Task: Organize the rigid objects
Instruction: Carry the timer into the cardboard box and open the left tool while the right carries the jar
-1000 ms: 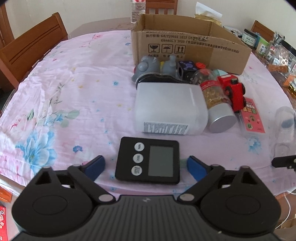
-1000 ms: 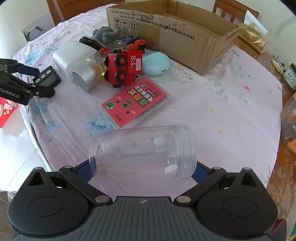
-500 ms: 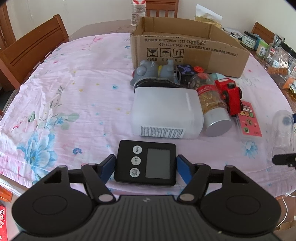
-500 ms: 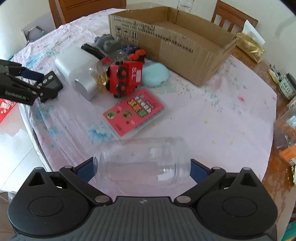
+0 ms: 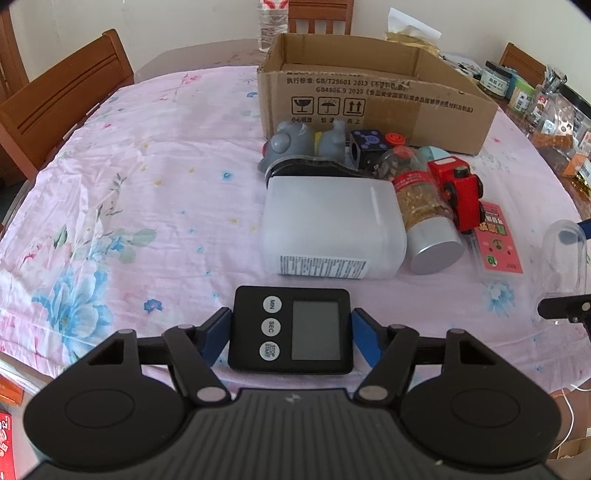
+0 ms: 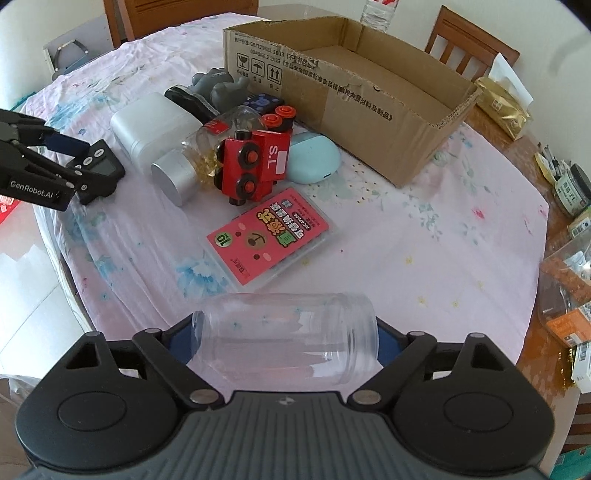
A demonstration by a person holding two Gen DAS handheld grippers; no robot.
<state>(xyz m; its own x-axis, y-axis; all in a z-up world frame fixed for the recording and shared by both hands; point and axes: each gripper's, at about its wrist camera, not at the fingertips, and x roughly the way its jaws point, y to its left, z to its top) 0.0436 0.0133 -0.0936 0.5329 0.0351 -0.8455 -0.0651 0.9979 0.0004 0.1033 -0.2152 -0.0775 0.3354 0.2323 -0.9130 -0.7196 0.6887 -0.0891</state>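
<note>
My left gripper (image 5: 291, 332) is shut on a black digital timer (image 5: 290, 330), held just above the table's near edge. It also shows in the right wrist view (image 6: 98, 171). My right gripper (image 6: 286, 338) is shut on a clear plastic jar (image 6: 286, 338) lying sideways between its blue pads, lifted above the cloth. An open cardboard box (image 5: 373, 99) stands at the back. In front of it lie a white plastic container (image 5: 332, 227), a silver-capped jar (image 5: 424, 225), a red toy train (image 5: 460, 192), a grey toy (image 5: 291, 146), a dark cube (image 5: 367, 146) and a pink card pack (image 6: 271, 236).
A teal case (image 6: 314, 158) lies by the box. Wooden chairs (image 5: 62, 110) stand at the left and back. Jars and packets (image 5: 546, 107) crowd the table's right edge. A water bottle (image 5: 272, 22) stands behind the box. The table has a pink floral cloth (image 5: 129, 184).
My left gripper closed on the timer and raised it slightly. My right gripper closed on the clear jar and lifted it, pulling back from the table.
</note>
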